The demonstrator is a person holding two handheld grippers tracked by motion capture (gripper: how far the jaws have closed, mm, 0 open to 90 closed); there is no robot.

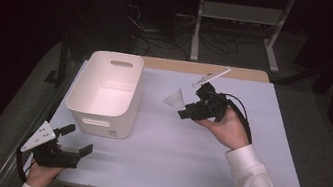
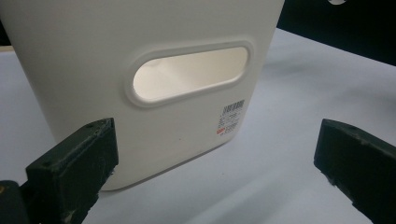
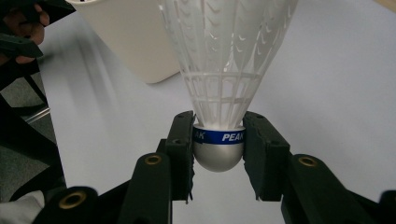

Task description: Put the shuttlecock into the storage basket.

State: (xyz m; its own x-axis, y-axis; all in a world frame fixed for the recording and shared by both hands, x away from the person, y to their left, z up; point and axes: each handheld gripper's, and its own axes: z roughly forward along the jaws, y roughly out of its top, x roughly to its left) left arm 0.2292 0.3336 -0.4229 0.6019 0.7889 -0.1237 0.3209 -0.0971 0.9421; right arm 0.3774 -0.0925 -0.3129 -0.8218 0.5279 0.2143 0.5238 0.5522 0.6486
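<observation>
Shuttlecock was the piece in hand: a white plastic one with a silver cap and a blue band, and the right gripper had its jaws clamped on that cap, the skirt fanning out ahead of them. Seen from the high view, the right gripper was held above the pale table, with the shuttlecock pointing toward the white plastic bin, near it but not yet over its rim. The pick-up therefore looked finished; carrying the shuttlecock over the opening and letting it go inside appeared to be what was left. The left gripper rested at the near table edge, its jaws standing wide apart with nothing between them, the bin's handle cutout straight ahead of them.
</observation>
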